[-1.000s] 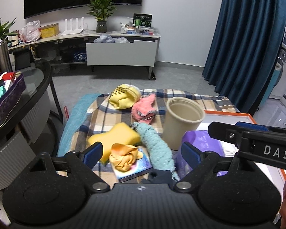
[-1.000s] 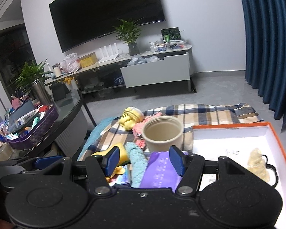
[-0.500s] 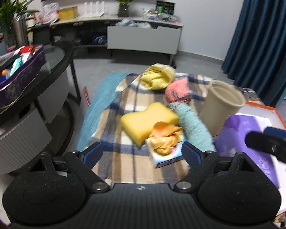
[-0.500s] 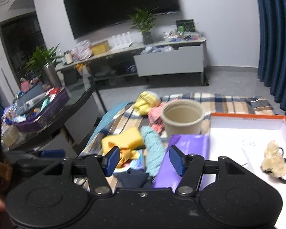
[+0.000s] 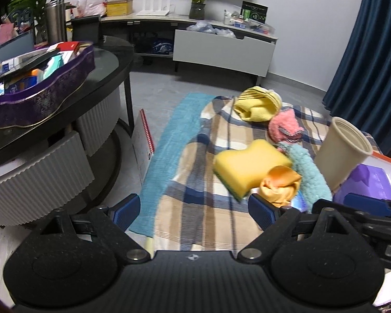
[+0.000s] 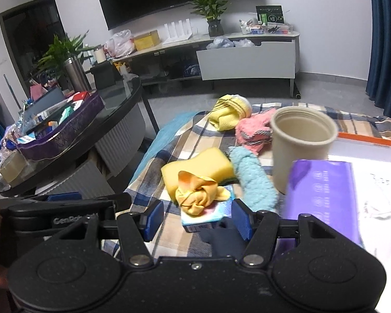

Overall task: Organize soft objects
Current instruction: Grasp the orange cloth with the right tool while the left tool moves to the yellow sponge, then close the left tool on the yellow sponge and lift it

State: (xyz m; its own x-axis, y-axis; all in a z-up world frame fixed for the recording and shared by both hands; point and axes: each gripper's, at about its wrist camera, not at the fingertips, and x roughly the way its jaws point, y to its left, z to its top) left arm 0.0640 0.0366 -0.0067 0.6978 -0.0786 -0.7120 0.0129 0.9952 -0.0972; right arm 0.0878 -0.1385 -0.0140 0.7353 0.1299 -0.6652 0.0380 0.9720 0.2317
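Soft things lie on a plaid cloth [image 5: 211, 208]: a yellow sponge [image 5: 247, 167] [image 6: 198, 167], an orange knotted cloth [image 5: 280, 185] [image 6: 198, 193] on a small colourful pack [image 6: 208, 215], a teal fuzzy cloth [image 5: 307, 174] [image 6: 255, 180], a pink cloth [image 5: 284, 127] [image 6: 252, 130] and a yellow striped cloth [image 5: 258, 104] [image 6: 229, 112]. My left gripper [image 5: 193, 211] is open and empty over the cloth's left part. My right gripper [image 6: 195, 220] is open and empty, just in front of the orange cloth and pack.
A beige cup [image 5: 341, 151] [image 6: 299, 146] stands by a purple pack [image 6: 323, 195] and a white orange-rimmed box [image 6: 370, 140]. A round black table [image 5: 73, 99] with a purple tray [image 5: 44, 88] is at left. A TV console [image 5: 221, 47] stands behind.
Both grippers have swung left and drawn back a little, so the pile now sits further right in the left view. Both stay open and empty.
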